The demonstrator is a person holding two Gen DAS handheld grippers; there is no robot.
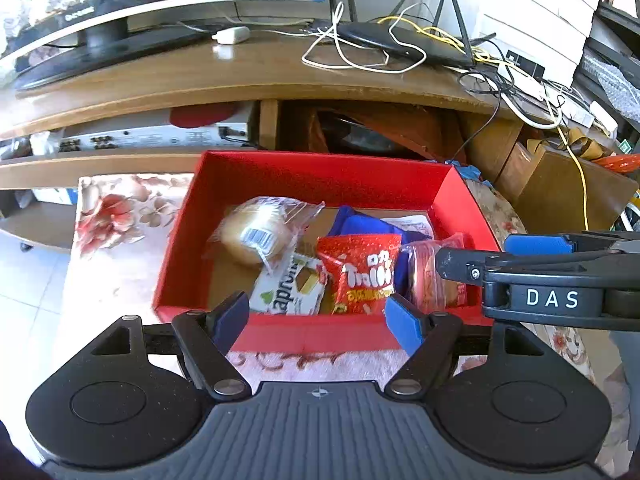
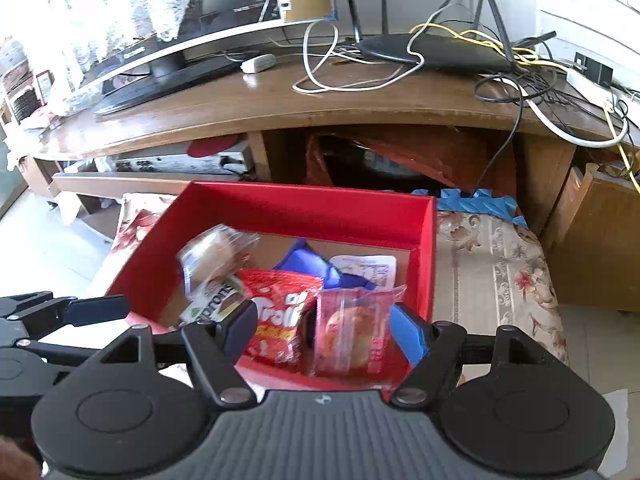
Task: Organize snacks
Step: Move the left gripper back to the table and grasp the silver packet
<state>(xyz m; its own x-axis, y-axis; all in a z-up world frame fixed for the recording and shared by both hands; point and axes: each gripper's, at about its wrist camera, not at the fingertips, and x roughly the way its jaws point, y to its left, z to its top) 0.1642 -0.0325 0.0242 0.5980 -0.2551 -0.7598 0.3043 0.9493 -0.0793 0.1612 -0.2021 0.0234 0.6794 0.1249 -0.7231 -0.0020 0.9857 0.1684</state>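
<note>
Red box (image 2: 288,208) on the floral cloth: bun, Trolli bag (image 2: 276,320) and pink-wrapped pastry (image 2: 352,332) lie inside; your right gripper (image 2: 324,328), jaws wide, straddles the pastry, left gripper (image 1: 316,312) likewise wide, empty; release low, withdraw straight up.

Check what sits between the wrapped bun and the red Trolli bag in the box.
Left wrist view: a white-green snack pack lies between the wrapped bun and the red Trolli bag.
</note>
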